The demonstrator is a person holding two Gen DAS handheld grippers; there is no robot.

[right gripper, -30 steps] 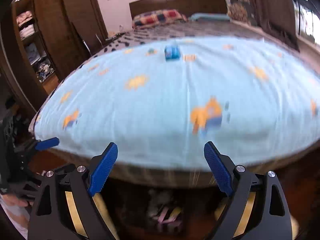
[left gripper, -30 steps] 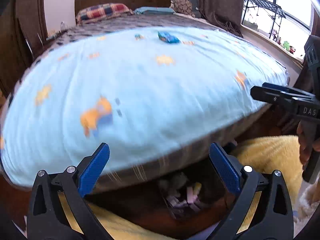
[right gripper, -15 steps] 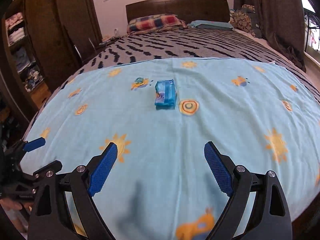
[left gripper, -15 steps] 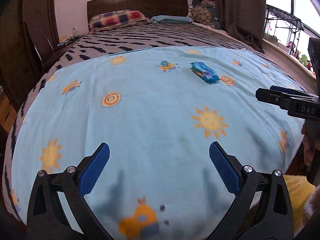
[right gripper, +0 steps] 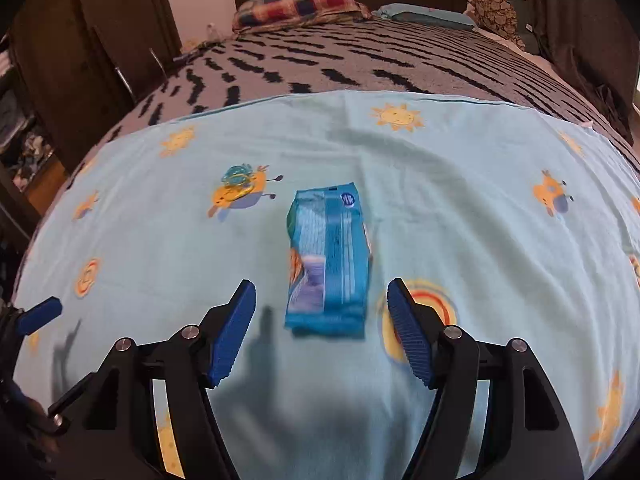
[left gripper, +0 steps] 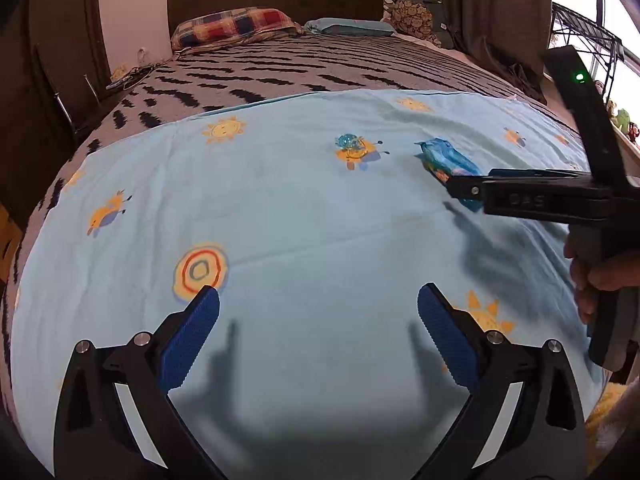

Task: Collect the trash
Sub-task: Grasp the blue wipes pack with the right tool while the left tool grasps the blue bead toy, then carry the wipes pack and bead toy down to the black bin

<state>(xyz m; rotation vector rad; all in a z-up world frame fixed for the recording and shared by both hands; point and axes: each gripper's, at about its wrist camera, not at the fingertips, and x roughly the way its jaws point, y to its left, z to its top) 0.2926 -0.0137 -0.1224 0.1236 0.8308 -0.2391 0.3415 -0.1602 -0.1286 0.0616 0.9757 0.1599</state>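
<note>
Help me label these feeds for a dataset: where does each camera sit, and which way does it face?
Left wrist: rides the left tongs, facing the headboard across the light blue sheet; the right tongs and a hand show.
Right wrist: rides the right tongs, facing the blue packet; the left tongs' tip shows.
Shared: packet, small blue wrapper, sheet.

Dim warm indoor light with blown-out daylight glare at the window (left gripper: 624,20) on the right, soft gripper shadows across the blue sheet (right gripper: 480,200), heavy fisheye bending and dark corners, and slight blur on the packet (right gripper: 330,256).
</note>
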